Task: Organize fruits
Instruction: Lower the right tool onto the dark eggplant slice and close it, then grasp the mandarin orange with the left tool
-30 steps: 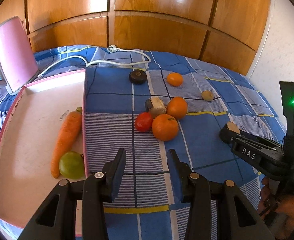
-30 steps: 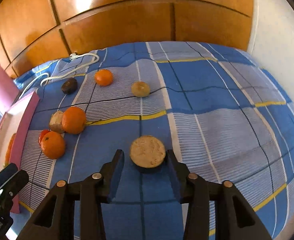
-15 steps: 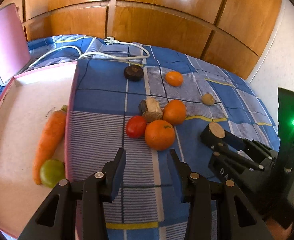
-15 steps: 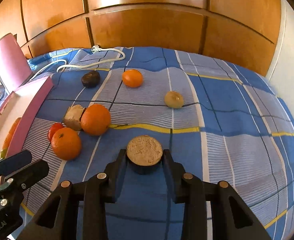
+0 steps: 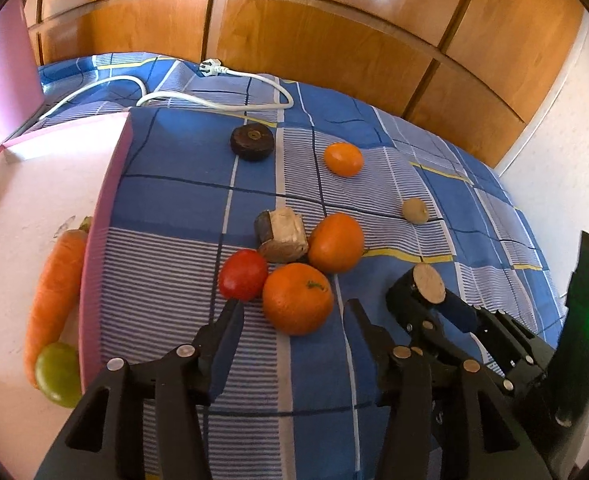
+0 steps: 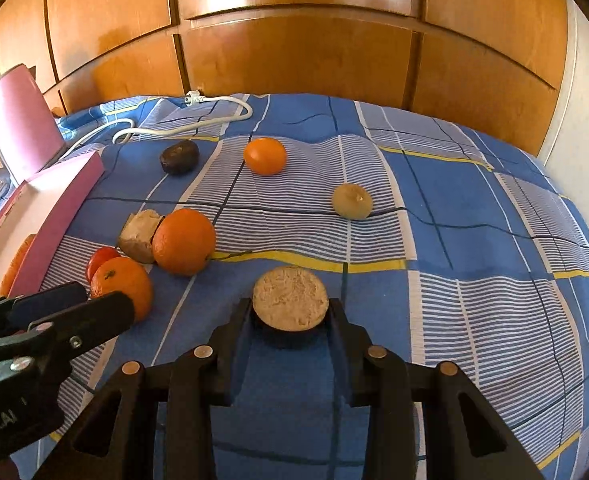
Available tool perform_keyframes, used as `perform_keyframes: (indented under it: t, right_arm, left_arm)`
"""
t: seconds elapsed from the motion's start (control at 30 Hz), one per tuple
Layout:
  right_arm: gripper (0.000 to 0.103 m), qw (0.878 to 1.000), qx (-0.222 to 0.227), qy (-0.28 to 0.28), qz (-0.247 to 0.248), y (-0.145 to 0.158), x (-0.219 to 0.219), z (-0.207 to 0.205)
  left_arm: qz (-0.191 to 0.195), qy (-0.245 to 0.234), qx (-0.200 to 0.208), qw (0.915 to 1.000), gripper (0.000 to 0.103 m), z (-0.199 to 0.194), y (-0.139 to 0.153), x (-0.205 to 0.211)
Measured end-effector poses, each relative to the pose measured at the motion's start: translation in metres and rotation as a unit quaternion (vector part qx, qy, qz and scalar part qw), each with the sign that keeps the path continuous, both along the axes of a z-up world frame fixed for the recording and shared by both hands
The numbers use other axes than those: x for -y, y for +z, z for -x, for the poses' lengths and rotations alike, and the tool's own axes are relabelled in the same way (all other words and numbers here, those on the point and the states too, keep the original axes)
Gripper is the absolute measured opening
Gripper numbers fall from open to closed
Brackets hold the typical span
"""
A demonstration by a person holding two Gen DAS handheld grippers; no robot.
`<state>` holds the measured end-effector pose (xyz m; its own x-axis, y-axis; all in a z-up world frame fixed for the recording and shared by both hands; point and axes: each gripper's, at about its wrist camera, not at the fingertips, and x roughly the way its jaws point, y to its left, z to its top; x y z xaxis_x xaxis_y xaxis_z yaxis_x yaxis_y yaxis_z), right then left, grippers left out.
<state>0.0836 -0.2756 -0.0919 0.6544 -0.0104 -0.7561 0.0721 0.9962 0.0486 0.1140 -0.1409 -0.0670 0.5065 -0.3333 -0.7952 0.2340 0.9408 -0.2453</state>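
The right tongs (image 6: 290, 312) grip a round, dark-skinned, pale-faced fruit half (image 6: 290, 298) above the blue checked bedspread (image 6: 454, 240). The left tongs (image 5: 292, 312) are opening, empty, just short of the large orange (image 5: 297, 298) beside a red tomato (image 5: 243, 280).

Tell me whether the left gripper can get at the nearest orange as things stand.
Probably yes: the left gripper is opening with the orange just beyond its fingertips, nothing between. The tomato touching it may get nudged.

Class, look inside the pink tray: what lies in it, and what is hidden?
Inside the pink tray lie a carrot and a green fruit. The tray's wall hides part of the carrot, and its far-left portion is out of frame.
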Motion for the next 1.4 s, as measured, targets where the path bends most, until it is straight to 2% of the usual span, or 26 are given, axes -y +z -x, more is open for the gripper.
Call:
perform_keyframes:
  t: [0.17,0.23,0.4,0.8,1.27,1.4]
  right_arm:
    - [0.036,1.000,0.002,0.000,-0.002,-0.001,0.000,0.000]
    - [0.036,1.000,0.002,-0.001,0.001,-0.001,0.000,0.000]
    - [0.036,1.000,0.002,-0.001,-0.003,-0.002,0.001,0.000]
    - [0.036,1.000,-0.002,0.001,0.000,0.001,-0.004,0.011]
    - [0.036,1.000,-0.012,0.015,-0.009,0.004,-0.017,0.047]
    - [0.036,0.999,-0.018,0.011,-0.025,0.006,-0.018,0.051]
  left_arm:
    - [-0.005,0.001,-0.011,0.9999,0.050,-0.010,-0.011,0.005]
    - [-0.010,-0.001,-0.004,0.9999,0.038,-0.012,-0.011,0.006]
    - [-0.009,-0.004,0.002,0.9999,0.038,-0.007,-0.011,0.004]
    - [-0.045,-0.030,0.032,0.9980,0.038,0.034,-0.009,-0.004]
    - [-0.049,-0.034,0.041,0.9973,0.037,0.062,-0.002,-0.013]
    - [-0.048,-0.034,0.051,0.9970,0.037,0.066,0.003,-0.015]
